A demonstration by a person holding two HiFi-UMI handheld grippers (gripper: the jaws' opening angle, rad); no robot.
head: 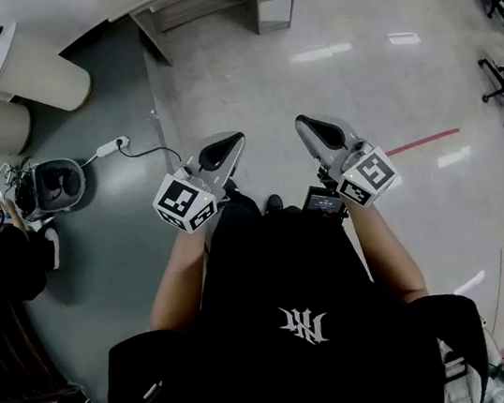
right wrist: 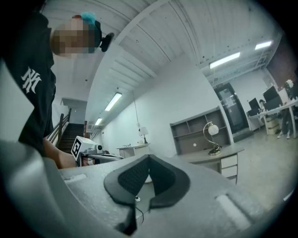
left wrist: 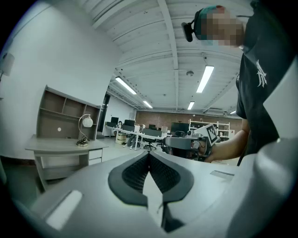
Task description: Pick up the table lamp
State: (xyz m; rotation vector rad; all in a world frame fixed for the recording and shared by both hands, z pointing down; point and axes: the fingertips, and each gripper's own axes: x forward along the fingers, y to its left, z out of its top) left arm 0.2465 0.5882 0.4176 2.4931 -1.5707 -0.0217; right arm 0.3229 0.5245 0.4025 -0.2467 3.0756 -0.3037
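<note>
Both jaws are shut tight with nothing between them. We hold the left gripper [left wrist: 150, 156] and the right gripper [right wrist: 149, 158] level in front of us, well apart from the counter [left wrist: 56, 146] that stands against the wall. The table lamp [left wrist: 84, 130] stands upright on that counter, at the end above its drawers [left wrist: 91, 158], long axis vertical, its arched stem topped by a round shade. From the left jaws it lies off to the left; from the right jaws, off to the right. Neither hand looks clearly nearer to us. We judge the counter must be approached first.
</note>
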